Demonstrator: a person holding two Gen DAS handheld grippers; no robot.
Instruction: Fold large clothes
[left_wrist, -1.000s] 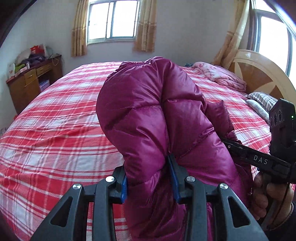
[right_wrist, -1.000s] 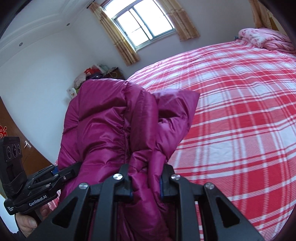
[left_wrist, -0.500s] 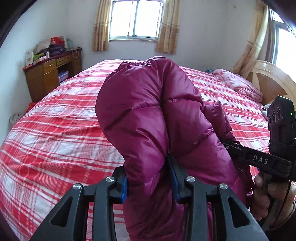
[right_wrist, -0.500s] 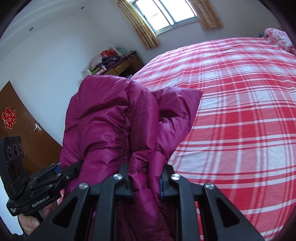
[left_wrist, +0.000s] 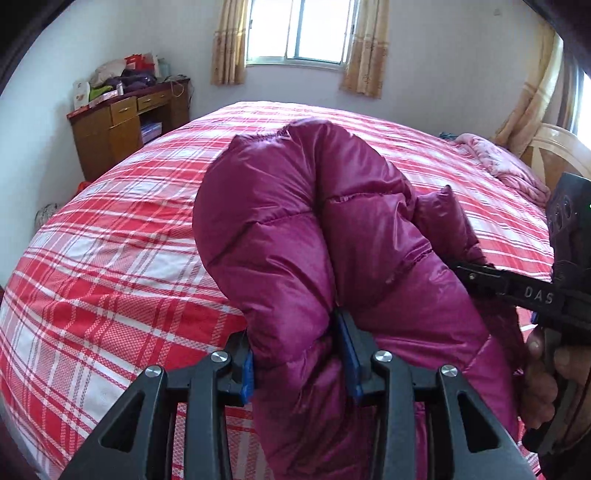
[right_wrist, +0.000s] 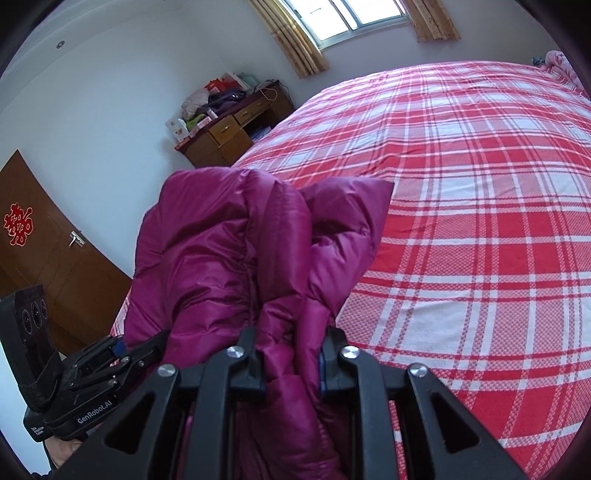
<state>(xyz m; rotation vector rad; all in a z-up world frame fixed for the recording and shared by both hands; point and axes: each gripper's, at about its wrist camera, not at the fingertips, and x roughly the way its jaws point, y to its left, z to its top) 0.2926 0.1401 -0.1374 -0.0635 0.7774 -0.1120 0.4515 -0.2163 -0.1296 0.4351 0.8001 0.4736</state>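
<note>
The red plaid bed (right_wrist: 480, 206) lies bare and flat across its broad middle, wide room for a claw to pass in front and to the right. The bunched magenta down jacket (left_wrist: 317, 229) bulges up right in front of both cameras and blocks the near centre. A crumpled pink blanket (left_wrist: 506, 166) by the headboard (left_wrist: 554, 155) and the cluttered wooden desk (right_wrist: 229, 133) by the far wall close off those edges.

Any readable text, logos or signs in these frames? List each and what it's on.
"DAS": white letters on the right gripper, seen from the left wrist view.
"GenRobot.AI": on the left gripper, right wrist view; a smaller label below it is too small to read.
Red paper-cut sign on the brown door: its character is not legible.
</note>
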